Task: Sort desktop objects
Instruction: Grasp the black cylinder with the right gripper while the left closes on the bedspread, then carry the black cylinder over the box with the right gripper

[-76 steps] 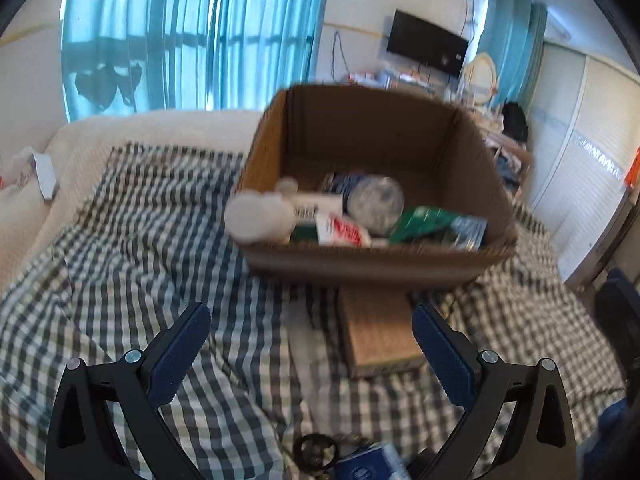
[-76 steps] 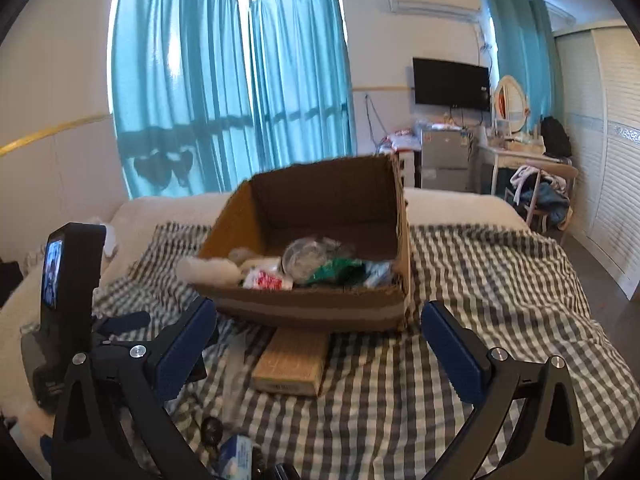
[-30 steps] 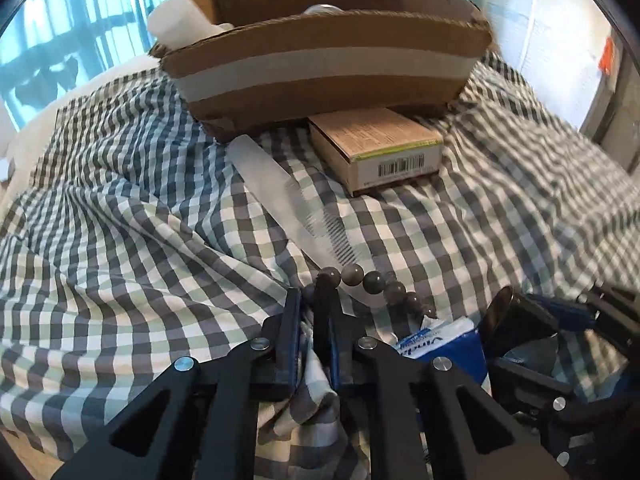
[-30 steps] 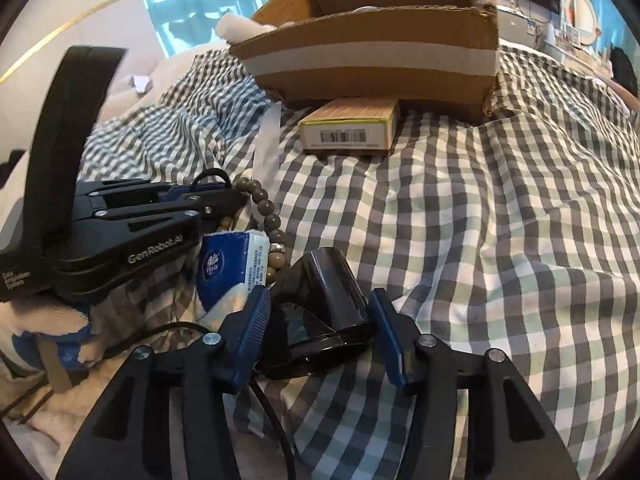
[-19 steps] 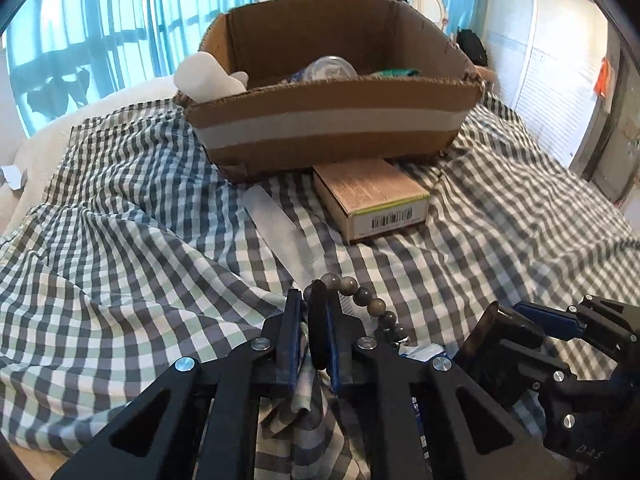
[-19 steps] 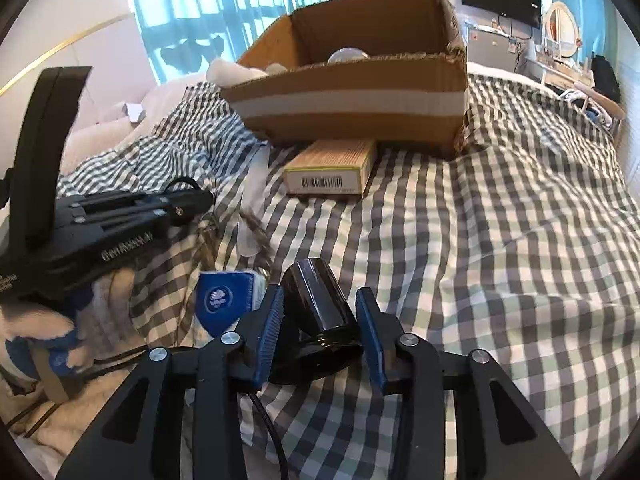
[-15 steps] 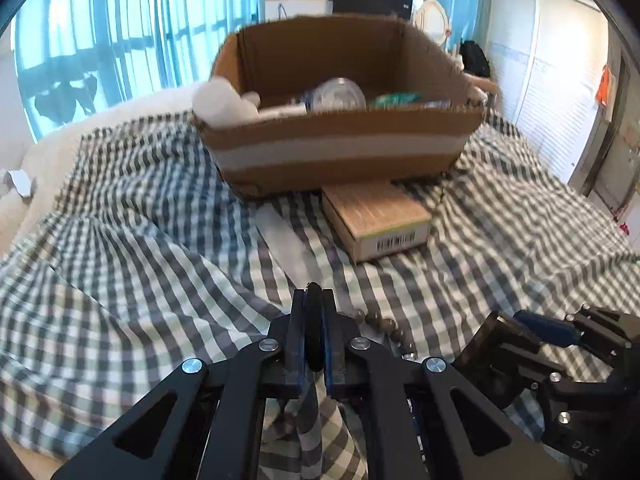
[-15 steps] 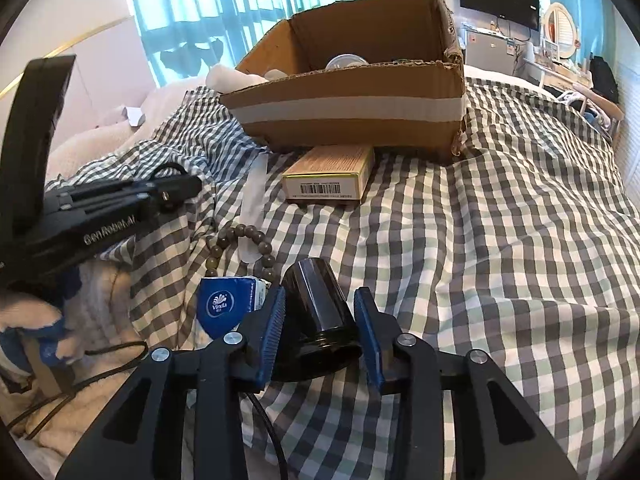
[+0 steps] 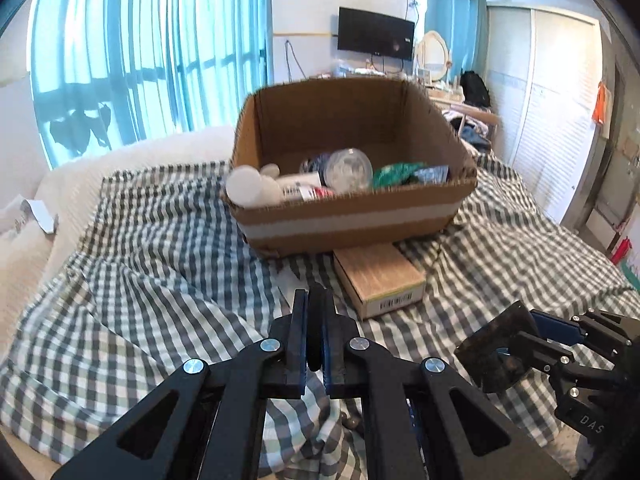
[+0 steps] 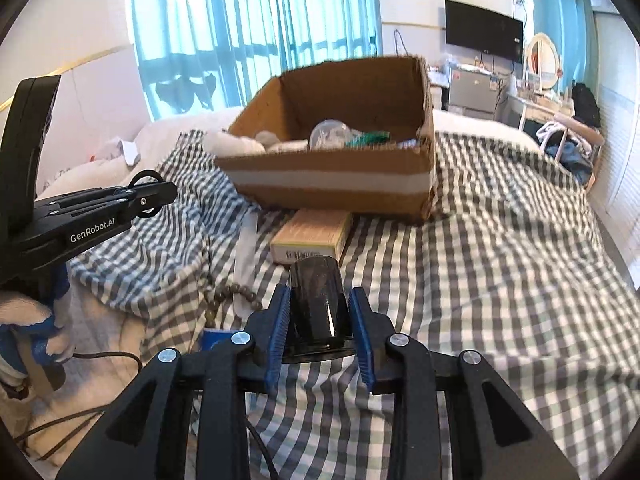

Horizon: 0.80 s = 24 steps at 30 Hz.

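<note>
My left gripper (image 9: 316, 300) is shut on a thin black ring (image 9: 316, 322), held edge-on above the checked cloth. The right wrist view shows that ring (image 10: 145, 178) sticking out of the left gripper (image 10: 160, 196) at the left. My right gripper (image 10: 318, 300) has its blue pads pressed on a glossy black cup (image 10: 316, 284), lifted off the bed, and its jaws are still closing. From the left wrist, the cup (image 9: 496, 352) shows at lower right. Ahead stands an open cardboard box (image 9: 348, 224) holding several items.
A small tan carton (image 10: 312, 232) lies just in front of the cardboard box (image 10: 328, 184). A bead bracelet (image 10: 224, 296), a clear flat strip (image 10: 246, 248) and a blue tissue packet (image 10: 212, 338) lie on the checked cloth (image 10: 500, 280). A gloved hand (image 10: 36, 312) holds the left gripper.
Both grippers have risen from the cloth with the ring and the cup, and tilted up so the box's inside shows. The right jaws narrowed on the cup.
</note>
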Available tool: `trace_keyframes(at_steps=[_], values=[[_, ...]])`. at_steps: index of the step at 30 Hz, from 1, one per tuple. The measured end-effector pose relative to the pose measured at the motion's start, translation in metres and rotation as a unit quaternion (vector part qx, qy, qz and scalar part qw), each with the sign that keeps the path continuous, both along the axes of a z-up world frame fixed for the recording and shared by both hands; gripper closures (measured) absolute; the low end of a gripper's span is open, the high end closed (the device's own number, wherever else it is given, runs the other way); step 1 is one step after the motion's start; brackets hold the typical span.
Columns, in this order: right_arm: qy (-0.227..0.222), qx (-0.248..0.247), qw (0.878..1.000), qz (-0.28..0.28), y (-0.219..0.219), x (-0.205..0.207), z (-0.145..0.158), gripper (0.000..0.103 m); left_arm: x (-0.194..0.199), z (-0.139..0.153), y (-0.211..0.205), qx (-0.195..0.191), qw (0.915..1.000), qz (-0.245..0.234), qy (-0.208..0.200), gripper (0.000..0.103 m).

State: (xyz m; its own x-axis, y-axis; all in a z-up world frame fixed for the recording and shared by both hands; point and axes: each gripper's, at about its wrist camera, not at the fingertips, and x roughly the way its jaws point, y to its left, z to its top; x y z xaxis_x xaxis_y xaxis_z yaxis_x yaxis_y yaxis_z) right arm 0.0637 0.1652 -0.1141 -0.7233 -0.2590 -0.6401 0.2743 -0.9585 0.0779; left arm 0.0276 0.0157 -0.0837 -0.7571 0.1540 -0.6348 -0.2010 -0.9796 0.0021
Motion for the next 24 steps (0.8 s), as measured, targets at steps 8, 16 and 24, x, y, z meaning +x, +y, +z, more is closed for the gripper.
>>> trace_keyframes(at_steps=[8,16,24], values=[[0.046,-0.009,0.999,-0.008,0.002,0.002,0.037,0.074,0.0,0.031,-0.001,0.012,0.9996,-0.005,0.027,0.097],[0.109,-0.016,0.994,-0.01,-0.008,0.007,0.078,0.074,-0.004,0.067,0.001,0.029,0.9976,-0.01,0.062,0.097],[0.172,0.016,0.985,-0.009,-0.012,0.004,0.111,0.074,-0.007,0.103,0.004,0.027,0.9944,-0.02,0.1,0.097]])
